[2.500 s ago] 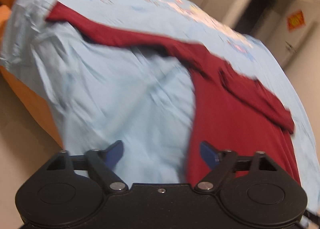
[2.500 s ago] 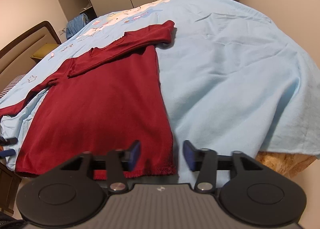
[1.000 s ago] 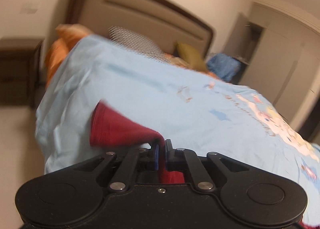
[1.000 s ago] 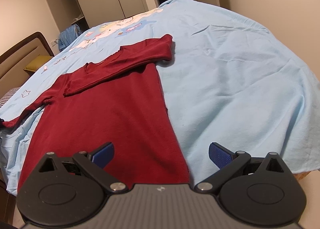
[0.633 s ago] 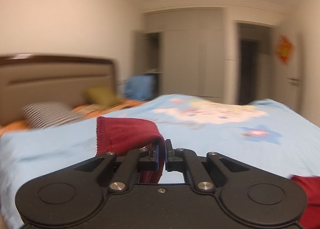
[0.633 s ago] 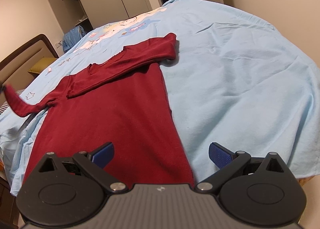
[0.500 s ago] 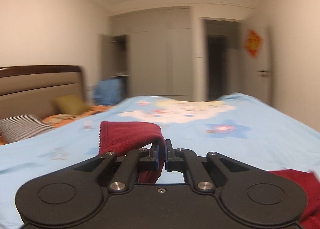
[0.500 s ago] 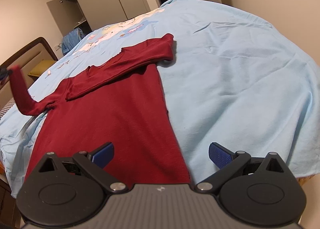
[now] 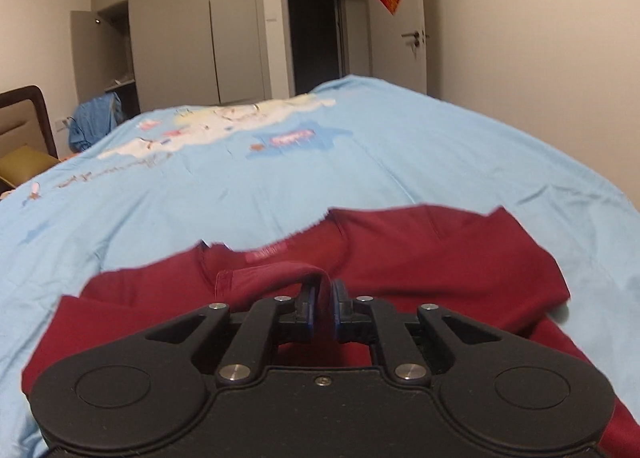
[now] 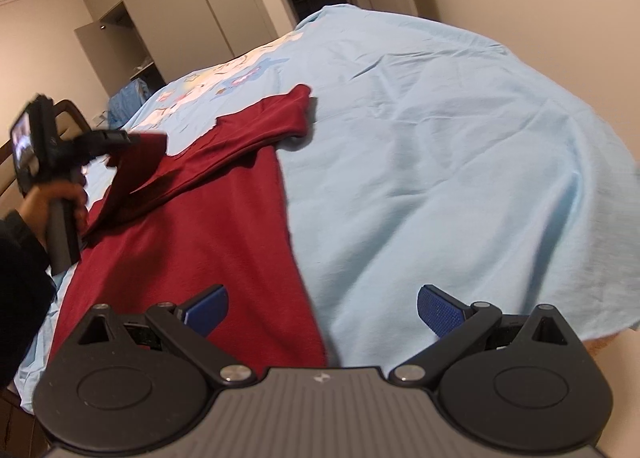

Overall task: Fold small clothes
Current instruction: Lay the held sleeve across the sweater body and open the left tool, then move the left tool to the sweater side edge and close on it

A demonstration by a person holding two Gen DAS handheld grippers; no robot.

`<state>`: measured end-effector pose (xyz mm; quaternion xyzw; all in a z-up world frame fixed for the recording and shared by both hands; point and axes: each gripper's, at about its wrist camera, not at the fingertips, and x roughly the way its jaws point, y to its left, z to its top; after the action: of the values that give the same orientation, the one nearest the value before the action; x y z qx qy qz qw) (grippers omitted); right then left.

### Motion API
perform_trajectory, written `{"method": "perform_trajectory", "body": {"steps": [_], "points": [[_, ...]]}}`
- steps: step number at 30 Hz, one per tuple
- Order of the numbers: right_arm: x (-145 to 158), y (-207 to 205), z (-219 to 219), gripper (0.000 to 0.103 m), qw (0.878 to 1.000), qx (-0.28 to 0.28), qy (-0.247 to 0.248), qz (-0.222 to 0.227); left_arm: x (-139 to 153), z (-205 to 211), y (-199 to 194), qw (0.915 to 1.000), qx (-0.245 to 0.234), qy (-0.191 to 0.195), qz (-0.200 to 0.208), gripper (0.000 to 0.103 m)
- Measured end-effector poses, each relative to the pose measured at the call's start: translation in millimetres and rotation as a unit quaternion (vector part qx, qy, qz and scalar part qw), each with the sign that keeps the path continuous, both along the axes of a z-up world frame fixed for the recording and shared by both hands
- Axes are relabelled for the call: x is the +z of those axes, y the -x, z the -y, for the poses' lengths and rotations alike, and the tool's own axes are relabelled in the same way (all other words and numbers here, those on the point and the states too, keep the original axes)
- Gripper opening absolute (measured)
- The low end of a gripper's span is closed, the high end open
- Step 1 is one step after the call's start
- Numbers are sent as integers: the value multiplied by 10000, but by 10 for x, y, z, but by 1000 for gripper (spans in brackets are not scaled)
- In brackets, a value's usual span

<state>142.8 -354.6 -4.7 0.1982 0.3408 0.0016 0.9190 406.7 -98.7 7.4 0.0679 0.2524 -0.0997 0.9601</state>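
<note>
A dark red long-sleeved sweater (image 10: 192,250) lies flat on the light blue bedsheet (image 10: 440,138), its far sleeve folded across the chest. My left gripper (image 9: 323,290) hovers over the collar area of the sweater (image 9: 440,250). Its jaws are opening, with the other sleeve (image 9: 272,274) still caught between the pads. In the right wrist view that left gripper (image 10: 132,137) holds the sleeve (image 10: 136,170) lifted above the sweater's shoulder. My right gripper (image 10: 322,306) stands open over the hem's right corner, nothing between its fingers.
A person's hand (image 10: 60,198) and dark sleeve hold the left gripper's handle. Behind the bed stand grey wardrobes (image 9: 200,38), a dark doorway (image 9: 316,30) and a door (image 9: 400,18). A headboard (image 9: 24,118), an olive pillow (image 9: 24,166) and a blue garment (image 9: 92,118) are at the left.
My left gripper has carried the sleeve from the bed's left edge across to above the sweater's collar and rolled level. Its pads have parted slightly. The right gripper has barely shifted.
</note>
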Motion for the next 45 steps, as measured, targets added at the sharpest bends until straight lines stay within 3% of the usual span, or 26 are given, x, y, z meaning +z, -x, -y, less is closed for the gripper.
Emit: {"method": "perform_trajectory", "body": {"steps": [7,15,20,25,31,36,41,45], "points": [[-71,25,101,103,9997,-147,-168,-78,-44,74,67,9984,-536,112,-130,43],[-83,28,62,103,9998,-104,-167,-81,-145,100,151,9906,-1152,518,-533,64],[-90,-5,61,103,9997,-136,-179,-94,-42,-143,343,9932,-859,627,-480,85],[-104,-166,-47,103,9999,96,-108,-45,93,-647,570,9990,-179,313,-281,100],[-28,-578,-336,103,9965,747,298,233,155,-1454,678,9957,873,183,-249,102],[62,-1104,-672,103,9861,1386,721,562,104,-2071,540,9833,1654,672,-342,101],[156,-1715,-1029,103,9747,1659,1224,861,16,-2387,318,9730,1925,1164,-522,93],[177,-2188,-1249,103,9737,1560,1476,762,-37,-2451,177,9681,1964,1391,-692,81]]}}
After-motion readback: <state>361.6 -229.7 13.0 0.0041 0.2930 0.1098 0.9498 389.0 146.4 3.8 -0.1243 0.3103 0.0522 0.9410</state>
